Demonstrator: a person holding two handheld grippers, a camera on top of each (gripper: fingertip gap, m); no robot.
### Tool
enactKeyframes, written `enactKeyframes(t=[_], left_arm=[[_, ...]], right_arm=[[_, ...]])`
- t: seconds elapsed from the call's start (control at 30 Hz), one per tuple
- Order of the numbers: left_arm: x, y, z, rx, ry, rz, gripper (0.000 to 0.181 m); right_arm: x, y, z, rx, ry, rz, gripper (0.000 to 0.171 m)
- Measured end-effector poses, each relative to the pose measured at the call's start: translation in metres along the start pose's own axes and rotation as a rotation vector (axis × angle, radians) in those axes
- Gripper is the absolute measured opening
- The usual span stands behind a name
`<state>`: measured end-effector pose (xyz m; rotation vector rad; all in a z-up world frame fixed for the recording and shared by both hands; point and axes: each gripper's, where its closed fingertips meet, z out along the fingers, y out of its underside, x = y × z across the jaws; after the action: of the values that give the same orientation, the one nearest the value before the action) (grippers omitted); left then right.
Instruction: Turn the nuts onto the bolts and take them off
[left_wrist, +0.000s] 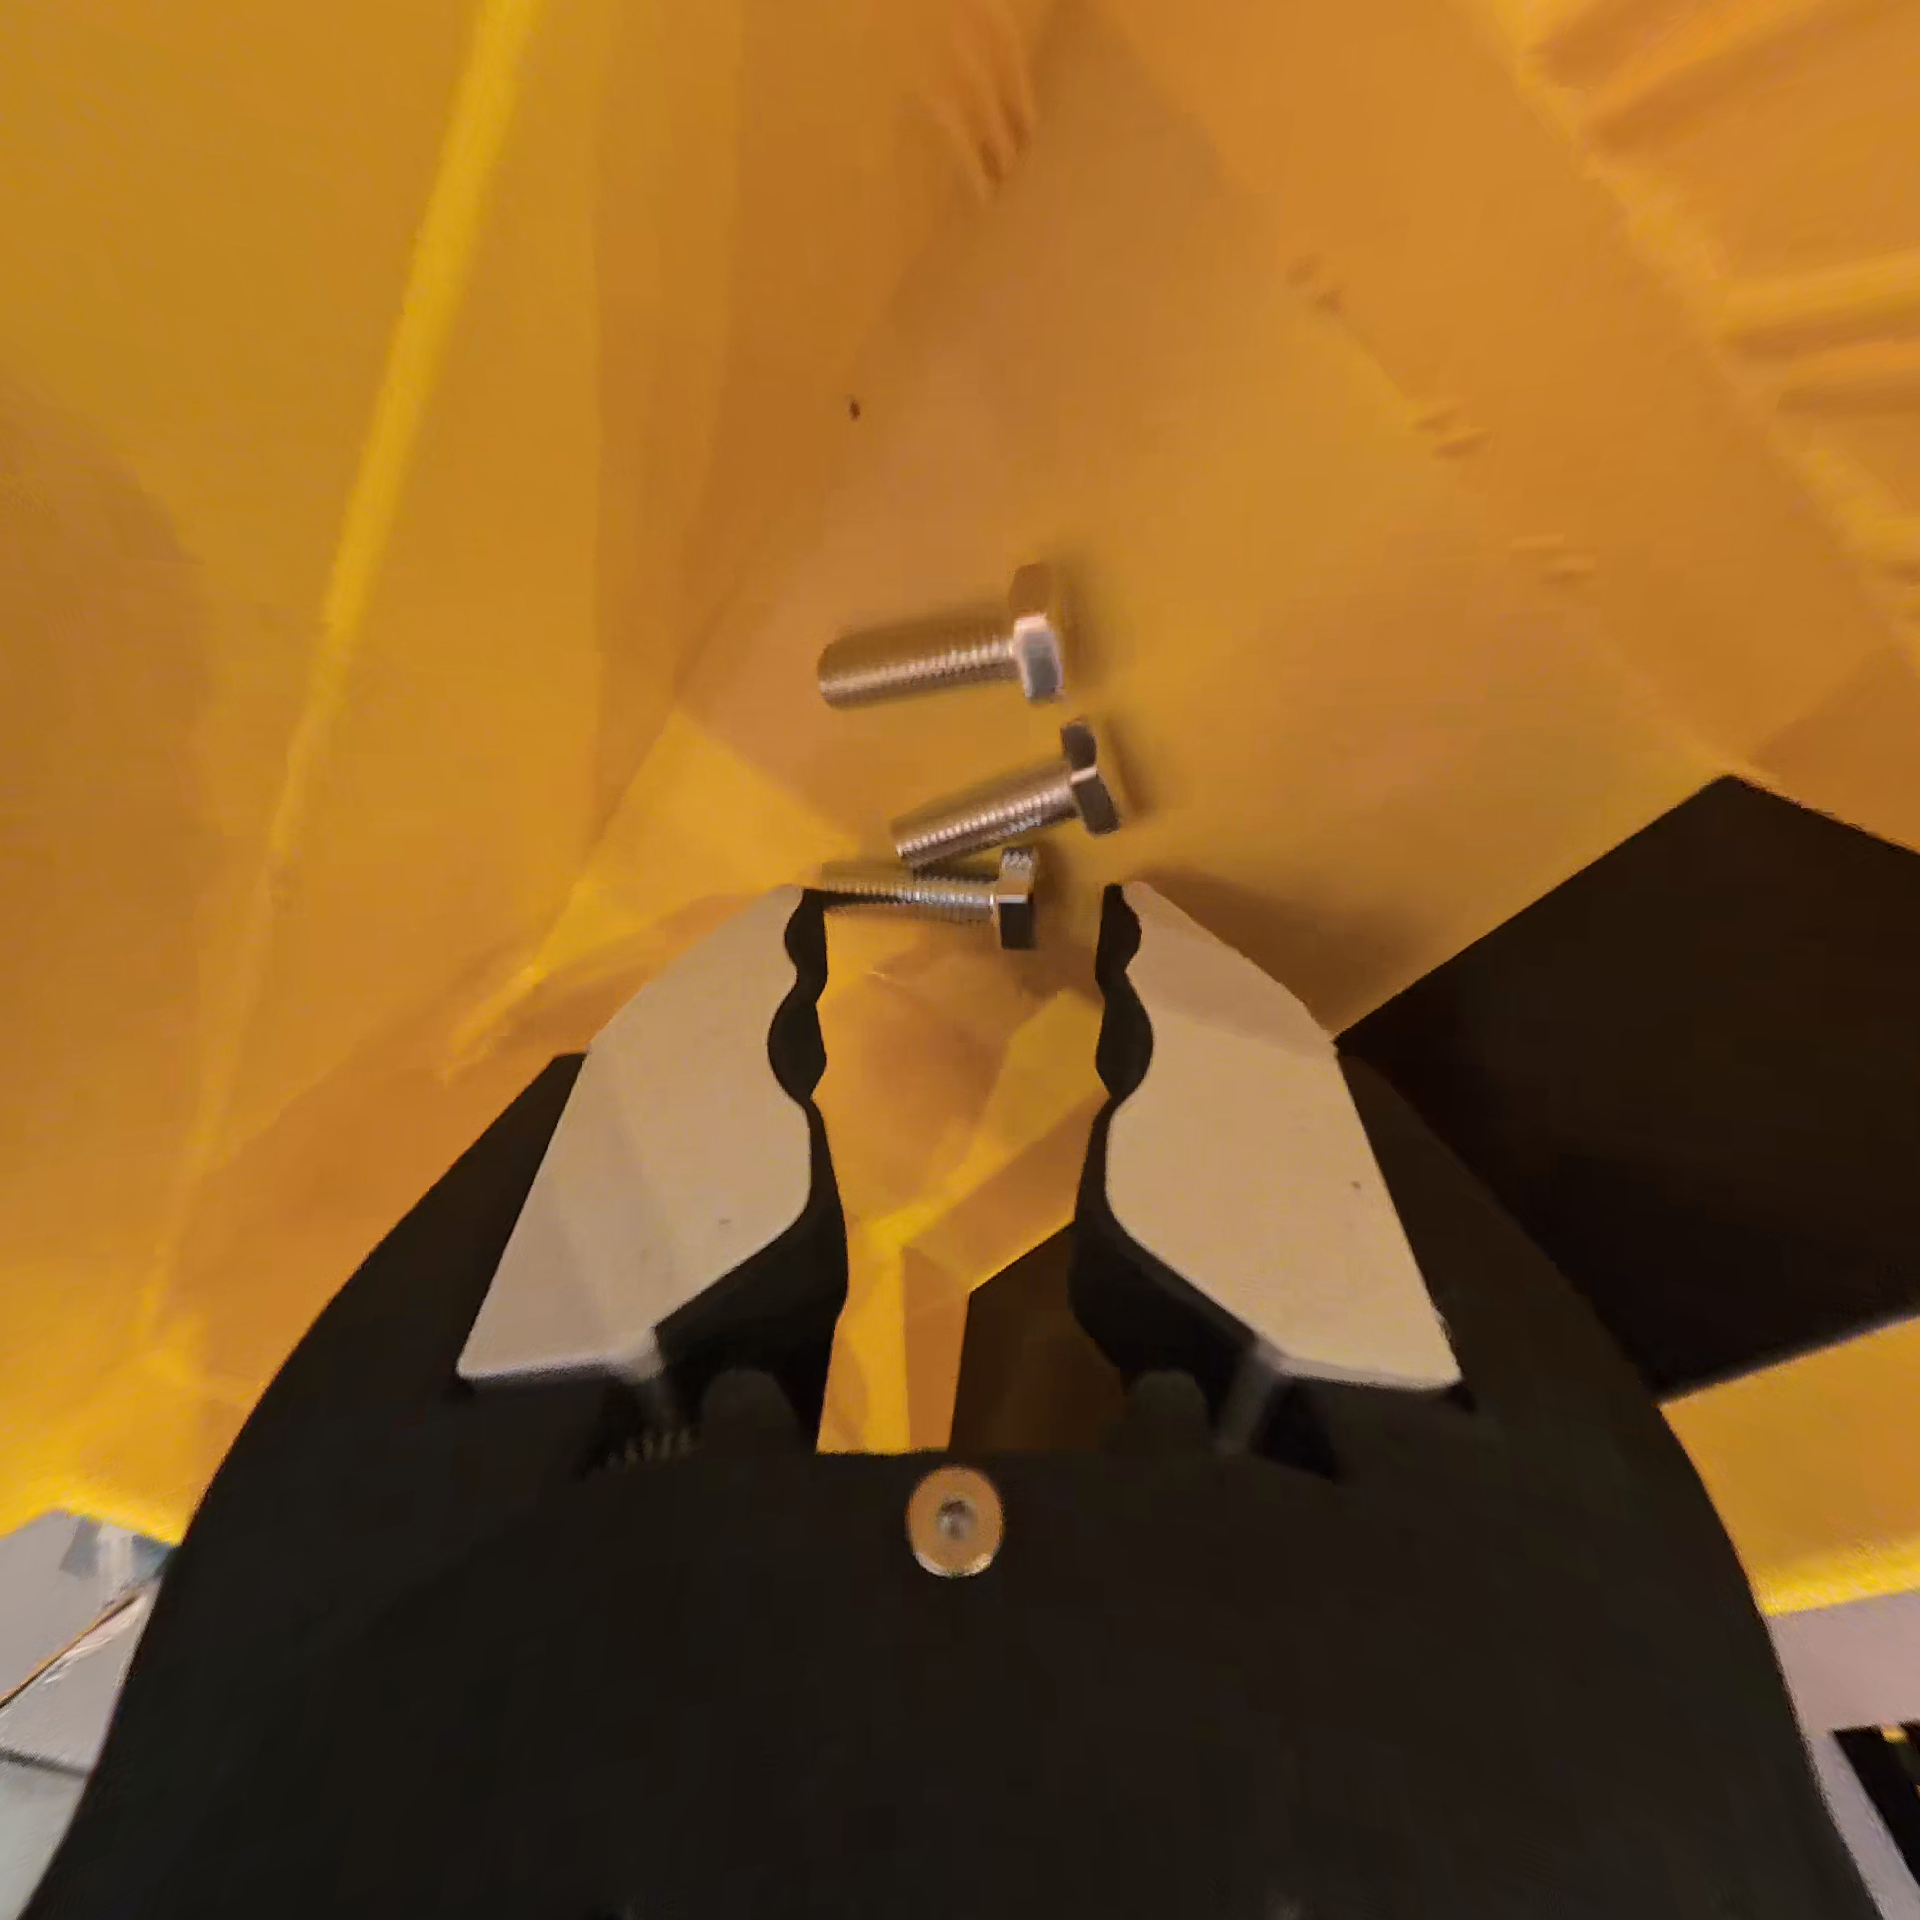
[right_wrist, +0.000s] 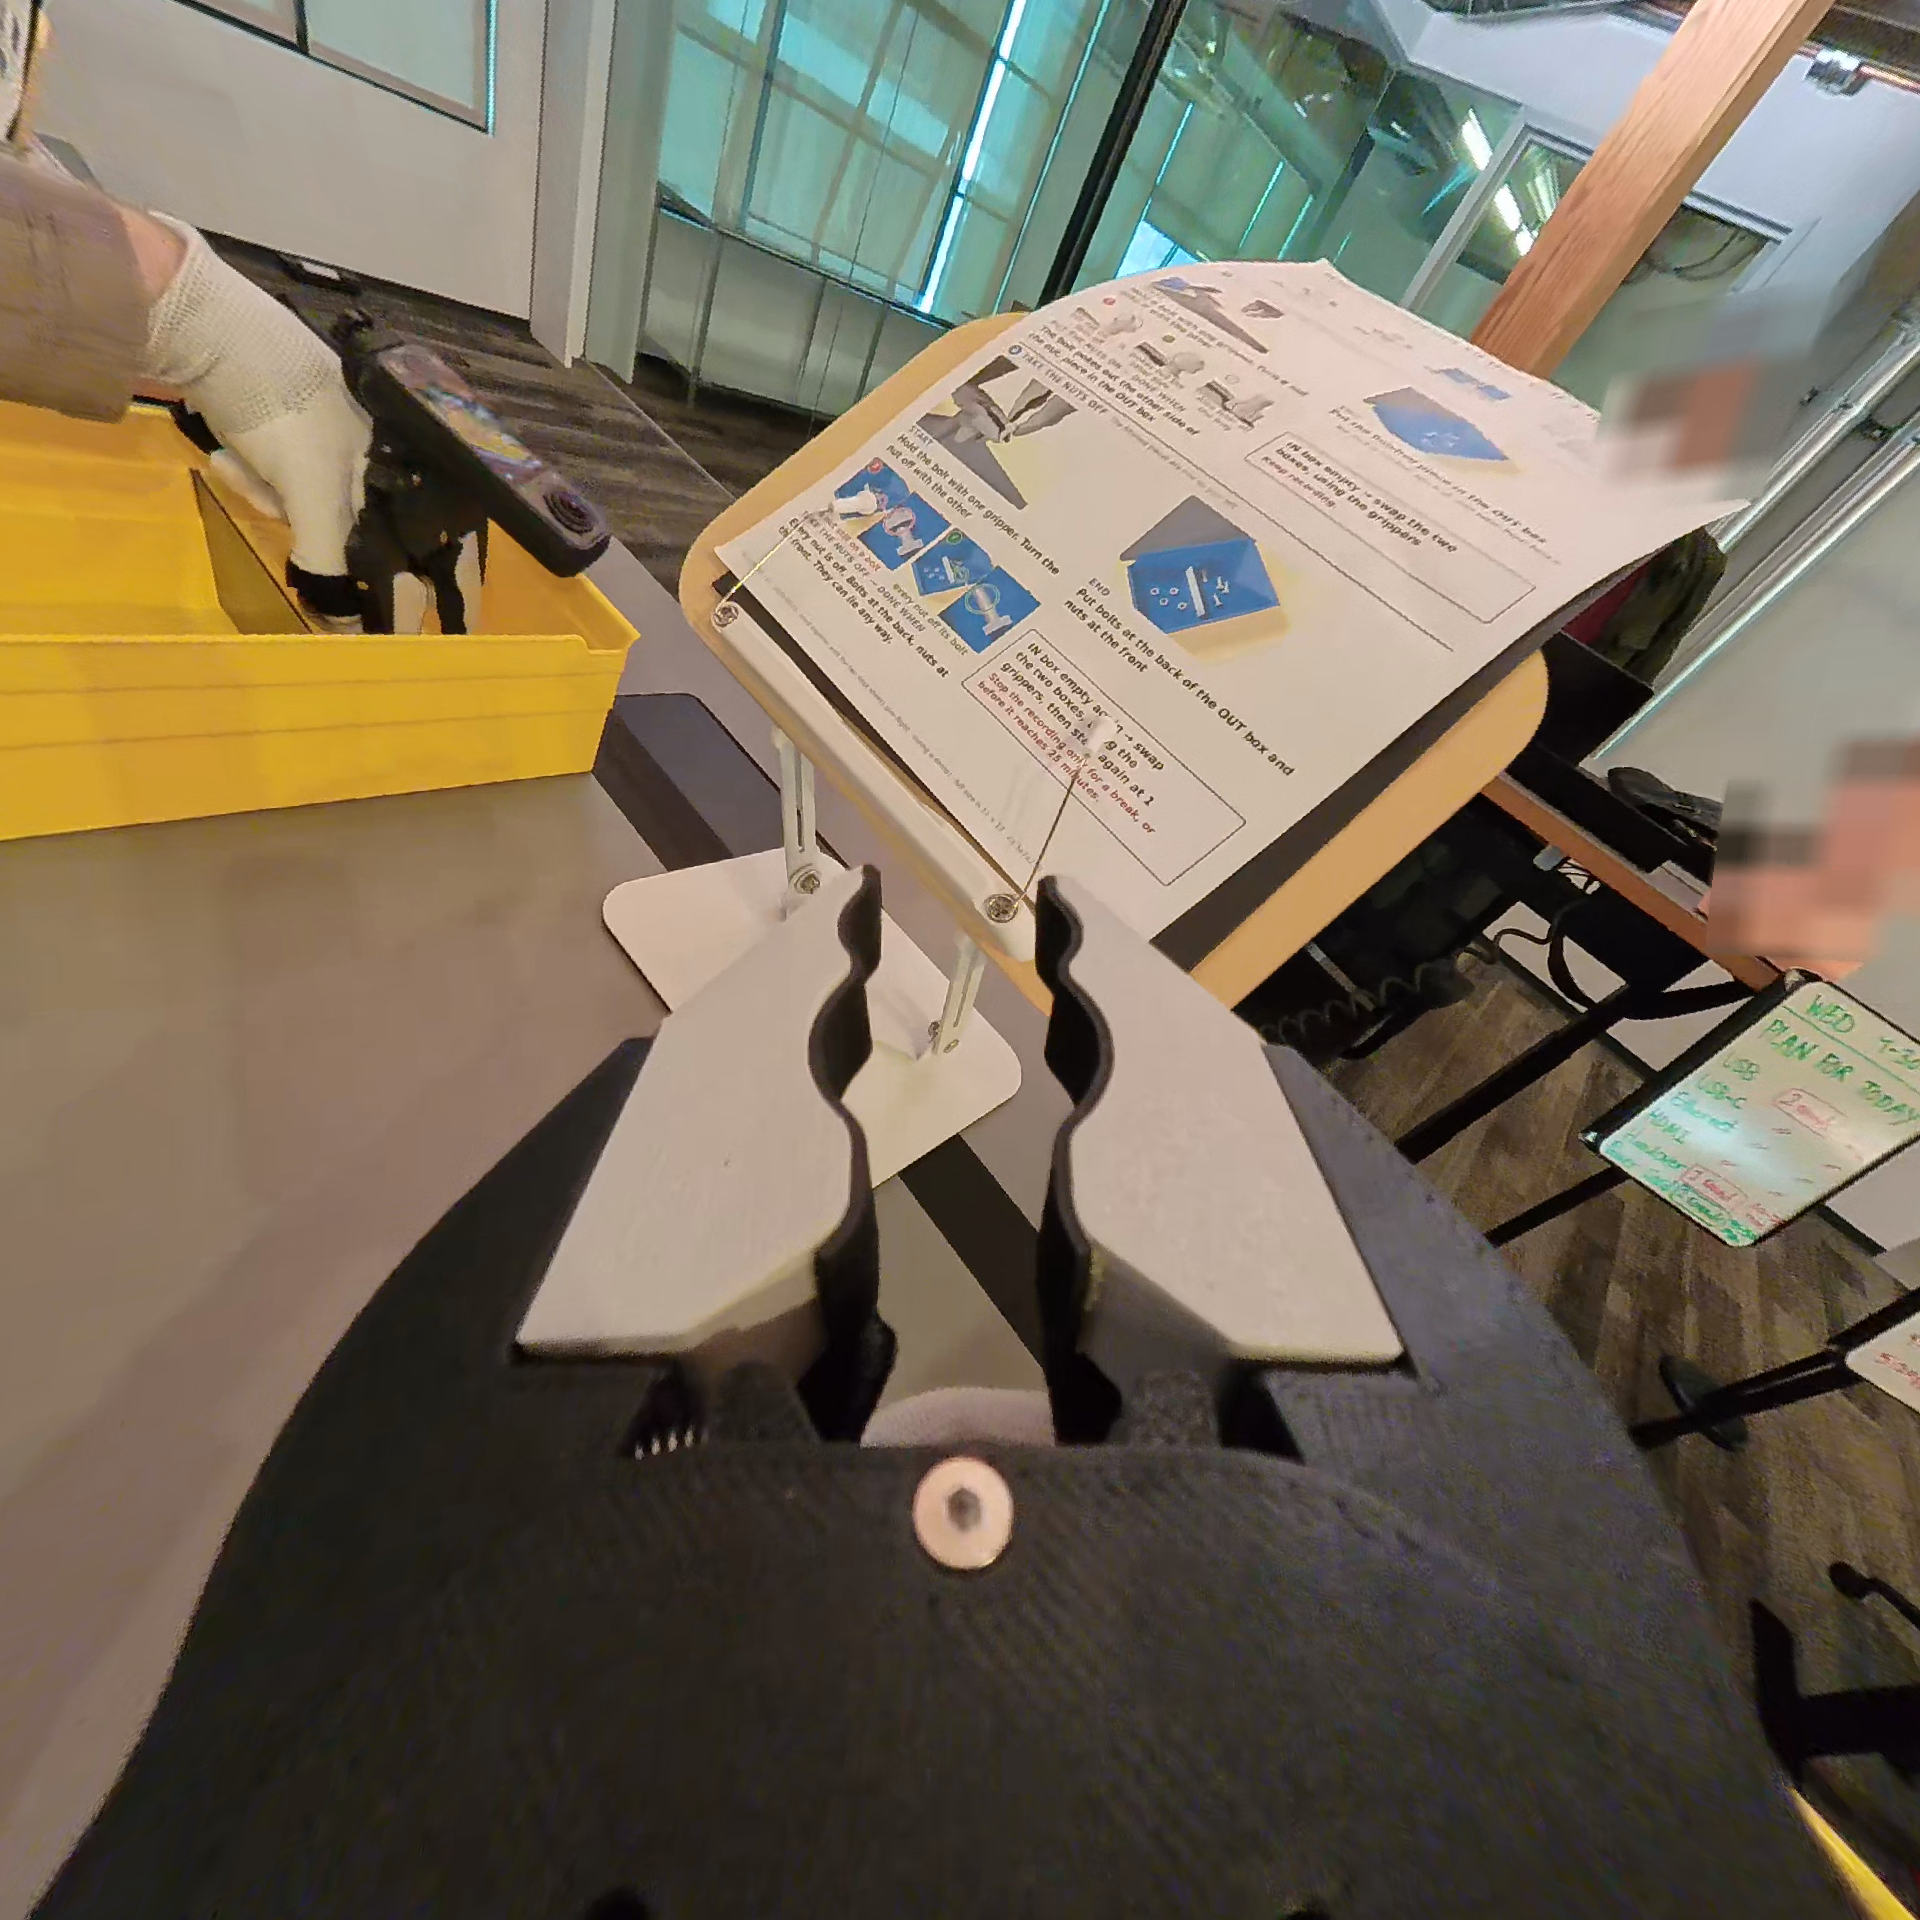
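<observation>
In the left wrist view, three silver hex bolts lie on the floor of a yellow box (left_wrist: 1351, 520): a far bolt (left_wrist: 940, 652), a middle bolt (left_wrist: 1003, 802), and a thin near bolt (left_wrist: 925, 896) just at my fingertips. My left gripper (left_wrist: 956, 902) is open and empty, its tips right over the near bolt. No nuts show. In the right wrist view, my right gripper (right_wrist: 956, 914) is open and empty, held above the grey table (right_wrist: 260, 1039). The left gripper (right_wrist: 416, 540), held by a gloved hand, reaches down into the yellow box (right_wrist: 312, 707).
A dark divider (left_wrist: 1621, 1091) stands in the box to the right of the left gripper. A white stand (right_wrist: 821, 977) holding an instruction sheet (right_wrist: 1195, 520) sits on the table ahead of the right gripper. A small whiteboard (right_wrist: 1787, 1122) stands on the floor at the right. My right tips are about 45 centimeters from the far bolt (left_wrist: 940, 652), my left tips only 4 centimeters.
</observation>
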<state>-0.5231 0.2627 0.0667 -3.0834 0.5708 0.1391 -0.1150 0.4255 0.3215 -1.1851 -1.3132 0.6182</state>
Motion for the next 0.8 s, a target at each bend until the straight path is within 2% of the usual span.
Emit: enactKeyframes(t=[0.1,0.13,0.43,0.67,0.8], left_arm=[[-0.001,-0.003,0.000,-0.003,0.010,0.008,0.047],[-0.002,-0.002,0.000,-0.009,0.005,0.009,0.040],[-0.001,-0.001,0.000,0.029,-0.010,0.031,0.039],[-0.012,0.005,-0.002,0.045,-0.110,0.064,0.039],[-0.018,-0.002,-0.013,0.114,-0.178,0.077,0.039]], right_arm=[[0.001,0.003,0.001,-0.009,0.003,-0.003,0.028],[0.001,0.004,0.001,-0.012,0.003,-0.004,0.028],[0.000,0.003,0.000,-0.019,0.006,-0.016,0.028],[-0.005,0.003,0.003,-0.020,-0.009,-0.023,0.028],[-0.007,0.003,0.005,-0.020,-0.016,-0.027,0.028]])
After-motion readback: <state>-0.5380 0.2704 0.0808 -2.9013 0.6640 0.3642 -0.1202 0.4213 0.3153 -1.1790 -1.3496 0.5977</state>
